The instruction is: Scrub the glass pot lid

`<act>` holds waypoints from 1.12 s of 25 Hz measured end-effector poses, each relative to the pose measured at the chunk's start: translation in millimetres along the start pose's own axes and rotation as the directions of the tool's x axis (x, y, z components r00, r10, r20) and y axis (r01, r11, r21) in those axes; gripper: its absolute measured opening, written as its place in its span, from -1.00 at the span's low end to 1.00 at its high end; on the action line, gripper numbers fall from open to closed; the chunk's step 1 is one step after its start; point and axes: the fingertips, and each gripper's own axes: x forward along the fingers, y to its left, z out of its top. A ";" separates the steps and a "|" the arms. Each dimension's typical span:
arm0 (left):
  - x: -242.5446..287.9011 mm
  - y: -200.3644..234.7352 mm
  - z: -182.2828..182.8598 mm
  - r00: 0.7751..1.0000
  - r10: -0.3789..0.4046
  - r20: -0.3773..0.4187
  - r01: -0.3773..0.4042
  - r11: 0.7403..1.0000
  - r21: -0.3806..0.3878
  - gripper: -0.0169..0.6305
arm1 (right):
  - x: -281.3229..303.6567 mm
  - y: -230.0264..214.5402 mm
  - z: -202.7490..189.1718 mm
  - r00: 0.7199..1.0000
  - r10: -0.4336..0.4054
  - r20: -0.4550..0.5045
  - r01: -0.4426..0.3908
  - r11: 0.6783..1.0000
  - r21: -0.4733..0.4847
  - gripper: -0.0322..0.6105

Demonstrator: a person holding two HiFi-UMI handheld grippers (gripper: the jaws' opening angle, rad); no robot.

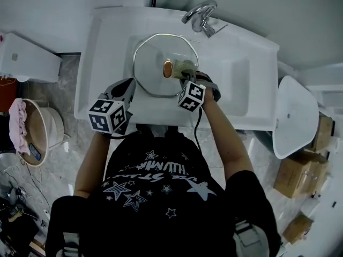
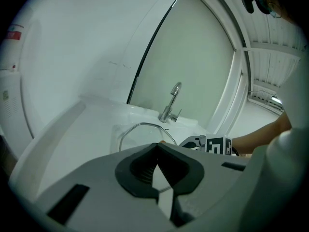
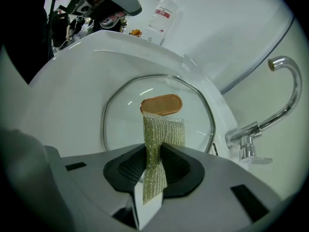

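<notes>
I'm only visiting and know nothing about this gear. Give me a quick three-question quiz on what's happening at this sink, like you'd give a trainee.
1. Multiple choice: what does the right hand-held gripper hold?
A) a bottle
B) a mesh scrubbing cloth
C) nothing

2. True or false: the glass lid stands upright, leaning on the faucet.

3. Fill in: the jaws of the left hand-held gripper are ____, with nothing between them.

Key:
1. B
2. False. It lies flat in the sink.
3. shut
</notes>
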 end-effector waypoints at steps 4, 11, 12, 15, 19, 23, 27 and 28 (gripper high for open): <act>-4.4 -5.3 -5.1 1.000 0.008 -0.001 -0.008 1.000 -0.006 -0.92 | -2.2 19.0 -2.9 0.999 0.053 -0.001 -0.053 0.999 -0.012 -0.63; -8.7 -14.0 -13.8 1.000 0.014 -0.003 -0.014 1.000 -0.017 -0.92 | -2.5 56.8 -4.1 0.987 0.163 -0.007 -0.163 0.987 0.007 -0.61; -9.0 -14.9 -14.7 1.000 0.014 -0.003 -0.014 1.000 -0.018 -0.92 | -2.5 62.9 -4.8 0.983 0.183 -0.011 -0.183 0.983 0.005 -0.61; -11.5 -16.6 -16.3 1.000 0.017 0.000 -0.017 1.000 -0.022 -0.92 | -6.7 79.6 -1.2 0.966 0.258 -0.013 -0.258 0.966 0.013 -0.60; -15.2 -18.6 -18.3 1.000 0.020 0.003 -0.020 0.999 -0.027 -0.92 | -9.4 90.5 2.2 0.947 0.321 -0.010 -0.320 0.947 0.033 -0.60; -18.1 -20.1 -20.5 1.000 0.025 0.003 -0.025 0.999 -0.033 -0.92 | -11.3 100.0 4.2 0.924 0.381 -0.017 -0.380 0.924 0.036 -0.60; -21.1 -20.6 -22.7 1.000 0.030 0.006 -0.030 0.999 -0.037 -0.92 | -13.5 111.1 6.3 0.901 0.433 -0.023 -0.432 0.901 0.033 -0.60; -22.0 -20.4 -23.0 0.999 0.031 0.007 -0.031 0.999 -0.038 -0.92 | -14.2 112.5 6.7 0.900 0.436 -0.025 -0.435 0.900 0.029 -0.60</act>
